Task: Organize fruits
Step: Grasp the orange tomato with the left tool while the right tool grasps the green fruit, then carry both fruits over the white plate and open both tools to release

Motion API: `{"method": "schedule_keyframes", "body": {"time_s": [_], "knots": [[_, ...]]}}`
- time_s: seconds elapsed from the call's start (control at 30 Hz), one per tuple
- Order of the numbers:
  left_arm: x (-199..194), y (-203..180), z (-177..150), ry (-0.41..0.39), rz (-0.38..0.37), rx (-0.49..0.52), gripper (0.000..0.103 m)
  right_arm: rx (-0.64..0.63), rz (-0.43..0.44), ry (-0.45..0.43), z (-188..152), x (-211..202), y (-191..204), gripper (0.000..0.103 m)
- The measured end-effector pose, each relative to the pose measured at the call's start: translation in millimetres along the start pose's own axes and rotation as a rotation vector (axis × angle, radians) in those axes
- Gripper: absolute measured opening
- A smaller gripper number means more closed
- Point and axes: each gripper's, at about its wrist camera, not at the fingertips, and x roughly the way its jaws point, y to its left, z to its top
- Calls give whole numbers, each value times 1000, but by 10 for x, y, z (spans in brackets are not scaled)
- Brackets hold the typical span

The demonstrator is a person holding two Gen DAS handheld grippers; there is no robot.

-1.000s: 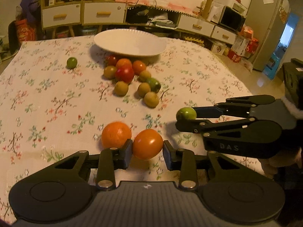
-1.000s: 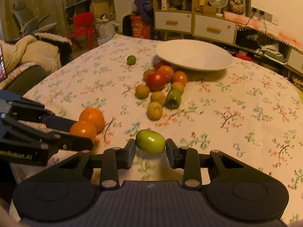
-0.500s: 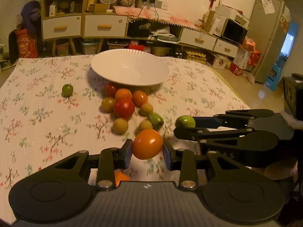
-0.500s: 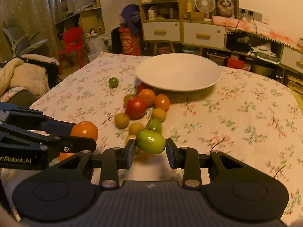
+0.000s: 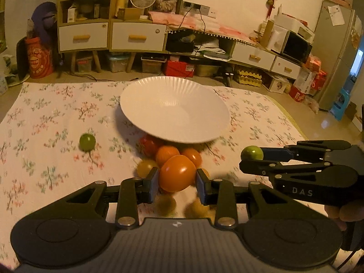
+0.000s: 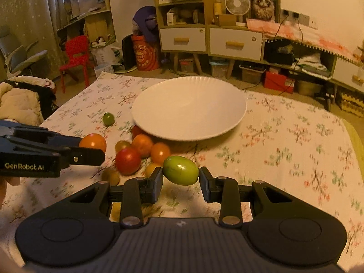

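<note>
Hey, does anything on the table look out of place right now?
One small green fruit sits alone on the tablecloth, apart from the cluster of fruits beside the empty white plate. Nothing looks spilled or damaged.

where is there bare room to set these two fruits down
The white plate is empty. Bare cloth lies right of the plate toward the table edge, and left of it beyond the lone green fruit. It is crowded at the plate's near rim, where the fruit cluster sits.
</note>
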Motion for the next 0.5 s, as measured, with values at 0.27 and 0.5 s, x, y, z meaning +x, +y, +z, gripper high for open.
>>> {"method": "schedule_keyframes", "body": {"time_s": [0.27,0.5], "knots": [[249,100,266,-16,5,4,34,9,-6,-49,279,216,-85,31],[538,76,413,-10,1,52,34,14,-1,-43,466,484,-183,31]]}}
